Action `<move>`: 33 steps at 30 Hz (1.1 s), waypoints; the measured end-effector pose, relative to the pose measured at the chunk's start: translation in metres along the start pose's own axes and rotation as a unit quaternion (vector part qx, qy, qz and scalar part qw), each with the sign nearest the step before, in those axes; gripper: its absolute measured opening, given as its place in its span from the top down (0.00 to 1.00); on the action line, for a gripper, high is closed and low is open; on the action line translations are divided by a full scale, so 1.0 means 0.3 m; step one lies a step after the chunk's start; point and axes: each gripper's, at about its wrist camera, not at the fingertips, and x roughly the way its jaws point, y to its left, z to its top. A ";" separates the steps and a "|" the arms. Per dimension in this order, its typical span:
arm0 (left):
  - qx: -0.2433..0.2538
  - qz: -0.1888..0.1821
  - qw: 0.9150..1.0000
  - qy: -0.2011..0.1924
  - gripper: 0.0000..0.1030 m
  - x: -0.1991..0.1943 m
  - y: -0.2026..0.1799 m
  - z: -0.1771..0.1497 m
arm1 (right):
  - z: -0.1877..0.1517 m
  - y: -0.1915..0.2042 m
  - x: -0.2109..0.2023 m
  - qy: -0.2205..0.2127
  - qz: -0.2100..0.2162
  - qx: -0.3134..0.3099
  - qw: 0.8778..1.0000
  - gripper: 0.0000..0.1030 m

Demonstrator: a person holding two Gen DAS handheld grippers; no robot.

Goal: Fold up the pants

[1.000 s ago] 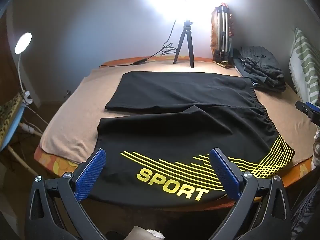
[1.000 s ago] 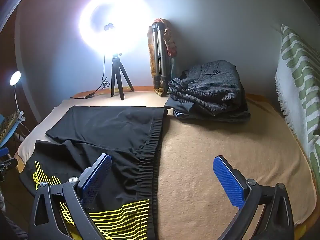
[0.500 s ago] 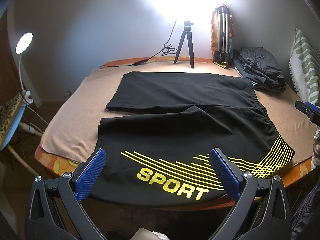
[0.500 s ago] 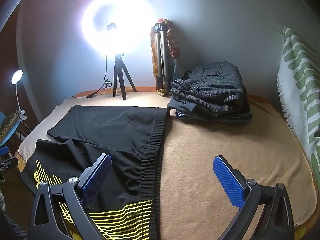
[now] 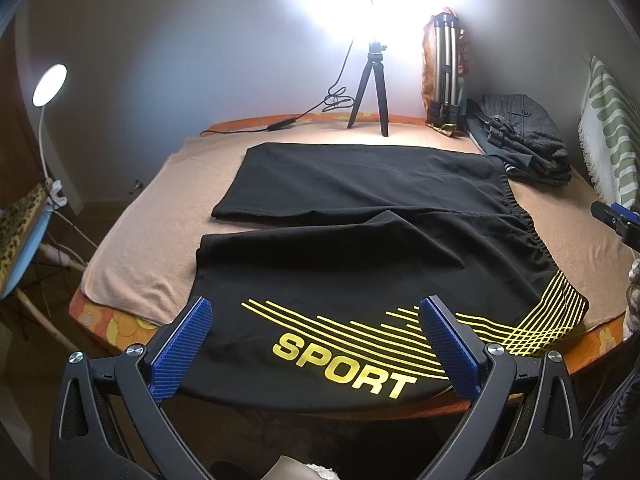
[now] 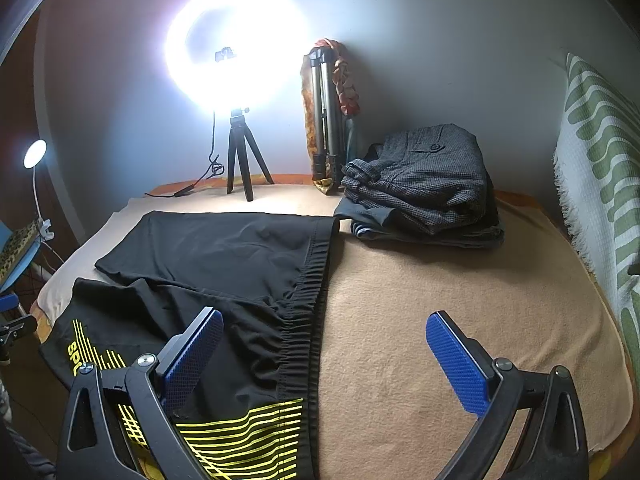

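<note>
both grippers spread wide, holding nothing. left gripper (image 5: 316, 344) hovering over near leg hem with yellow sport print; right gripper (image 6: 324, 348) over waistband edge. black pants (image 5: 360, 240) lying flat and unfolded on tan blanket (image 6: 460, 300), waistband to the right. folded grey clothes pile (image 6: 424, 188) beyond waistband, ring light tripod (image 5: 370, 88) at far edge.

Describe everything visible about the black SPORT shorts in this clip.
The black shorts look like smooth, thin fabric and lie flat and unfolded on the tan blanket. The two legs are spread apart, and the gathered elastic waistband points toward the folded grey clothes. The near leg carries yellow stripes and SPORT lettering, and its edge overhangs the bed. Neither open gripper touches them.
</note>
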 end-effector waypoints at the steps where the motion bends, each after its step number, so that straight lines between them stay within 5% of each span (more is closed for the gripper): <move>1: 0.000 0.000 1.000 0.000 0.00 0.000 0.000 0.000 | 0.001 -0.001 -0.002 0.000 0.000 0.000 1.000 0.00; 33: 0.001 0.001 1.000 -0.003 0.00 -0.003 0.016 0.003 | 0.003 0.014 -0.007 -0.004 0.007 -0.014 1.000 0.00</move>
